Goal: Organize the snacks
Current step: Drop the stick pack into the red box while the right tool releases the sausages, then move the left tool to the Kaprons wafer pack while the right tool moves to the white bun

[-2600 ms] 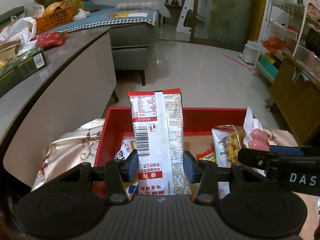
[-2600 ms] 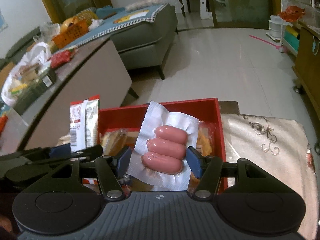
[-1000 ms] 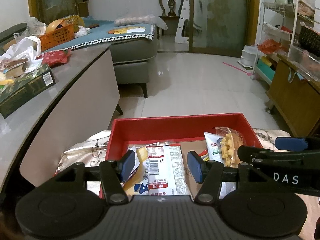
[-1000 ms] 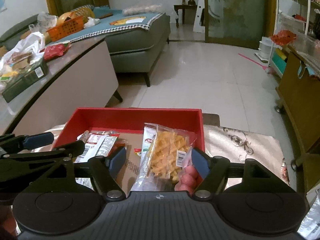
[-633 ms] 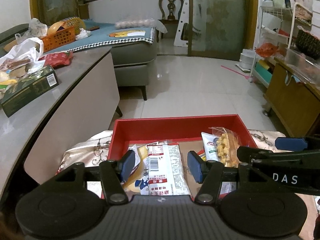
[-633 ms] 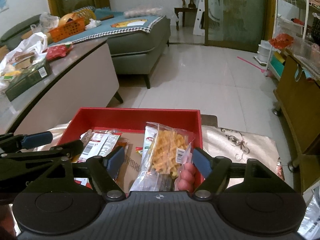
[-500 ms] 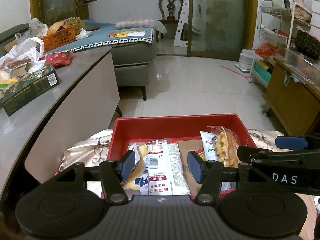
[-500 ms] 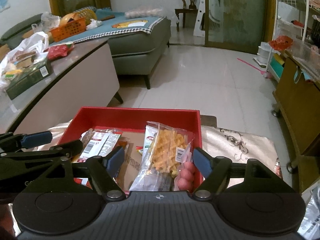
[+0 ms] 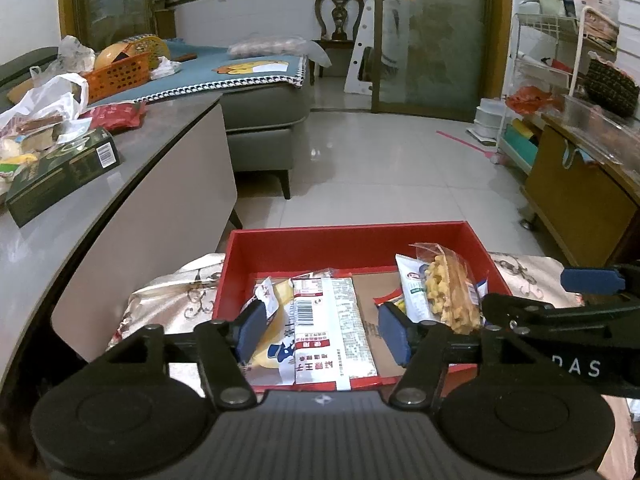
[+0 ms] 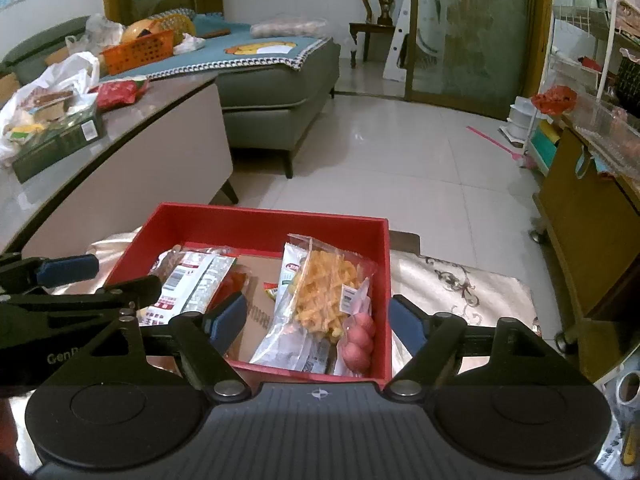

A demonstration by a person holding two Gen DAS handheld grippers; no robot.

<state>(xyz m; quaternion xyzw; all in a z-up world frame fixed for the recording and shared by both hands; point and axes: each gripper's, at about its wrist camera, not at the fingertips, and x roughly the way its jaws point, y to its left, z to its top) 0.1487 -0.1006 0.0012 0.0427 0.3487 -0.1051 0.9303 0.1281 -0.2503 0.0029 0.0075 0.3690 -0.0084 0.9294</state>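
This is the living room of a home. A grey sofa (image 9: pixel 264 120) with a blue knitted throw fills the upper middle of the frame, a carved wooden chair (image 9: pixel 339 12) stands at the top before glass sliding doors (image 9: pixel 436 36), and glossy floor tiles (image 9: pixel 380 176) spread between. A wire shelf rack (image 9: pixel 560 80) of household clutter stands at the upper right, and a long grey counter (image 9: pixel 132 148) with bags and boxes at the left.

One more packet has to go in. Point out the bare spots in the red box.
Bare cardboard floor lies mid-box, between the silver barcode packet and the yellow puff bag, reaching the back wall of the red box. The left and right sides are crowded; sausages fill the right near corner.
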